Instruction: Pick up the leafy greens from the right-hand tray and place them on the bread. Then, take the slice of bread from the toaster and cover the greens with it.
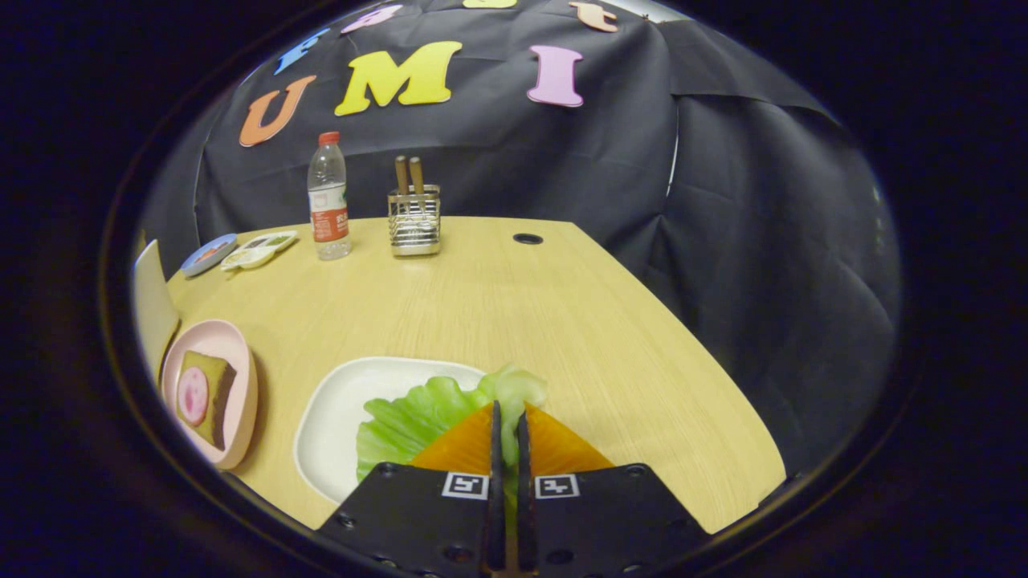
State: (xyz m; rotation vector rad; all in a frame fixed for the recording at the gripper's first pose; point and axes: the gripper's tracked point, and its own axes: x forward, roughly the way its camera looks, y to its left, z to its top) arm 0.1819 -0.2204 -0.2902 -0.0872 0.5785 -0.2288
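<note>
The hand-held gripper (507, 421) has its two fingers drawn almost together, pinching the edge of the leafy greens (418, 417), a thin strip of leaf showing in the narrow gap between them. The greens lie partly on the white tray (337, 409) near the desk's (514, 305) front edge, their frilled tip spilling over the tray's rim just ahead of the fingers. The bread (207, 385), topped with a round pink slice, waits on the pink plate (241, 417) by the desk's left edge, beside the tray. The hold looks shallow: only a sliver of leaf seems caught, so a quick lift or sideways swing toward the plate could let the floppy leaf slip free and drop onto the desk. The hanging leaf may also drag across the tray rim, or fold and land off-centre on the bread.
</note>
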